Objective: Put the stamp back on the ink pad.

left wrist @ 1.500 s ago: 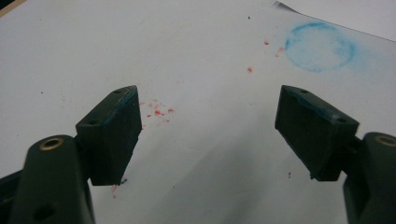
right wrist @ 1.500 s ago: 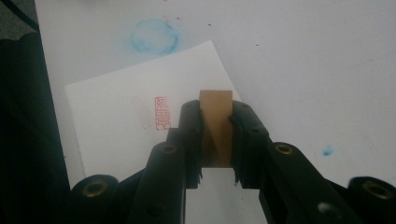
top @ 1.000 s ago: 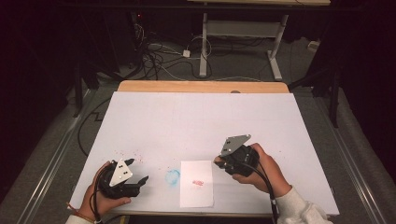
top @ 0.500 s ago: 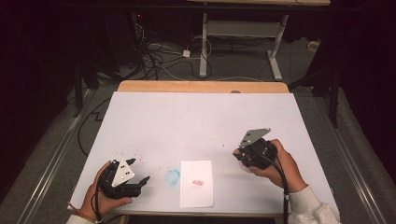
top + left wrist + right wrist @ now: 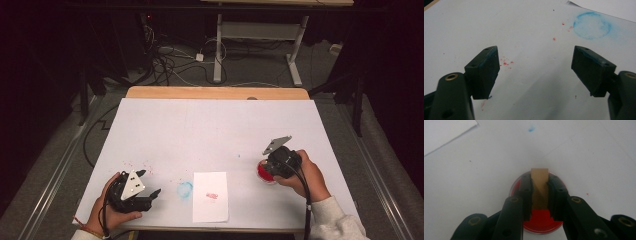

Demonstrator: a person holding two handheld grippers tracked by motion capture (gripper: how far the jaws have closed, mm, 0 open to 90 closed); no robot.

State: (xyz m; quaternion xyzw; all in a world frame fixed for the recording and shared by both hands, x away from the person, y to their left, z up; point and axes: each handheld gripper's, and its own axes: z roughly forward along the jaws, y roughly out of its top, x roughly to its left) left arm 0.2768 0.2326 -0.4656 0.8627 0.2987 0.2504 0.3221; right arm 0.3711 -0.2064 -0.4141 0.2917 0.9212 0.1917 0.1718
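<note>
Right tongs (image 5: pixel 539 192) clamp a tan stamp (image 5: pixel 539 185) set down in the red ink pad (image 5: pixel 541 220) at the table's right; left tongs (image 5: pixel 535 66) gape wide and empty beside a blue ring stain (image 5: pixel 592 25). Too much ink could drip on the way to the paper (image 5: pixel 210 196) (red specks already dot the table), and a loose grip might tilt the stamp, smearing the print.

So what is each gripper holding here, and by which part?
The right gripper clamps a tan wooden stamp by its two sides, over the red ink pad. The left gripper is open, holding nothing.
</note>
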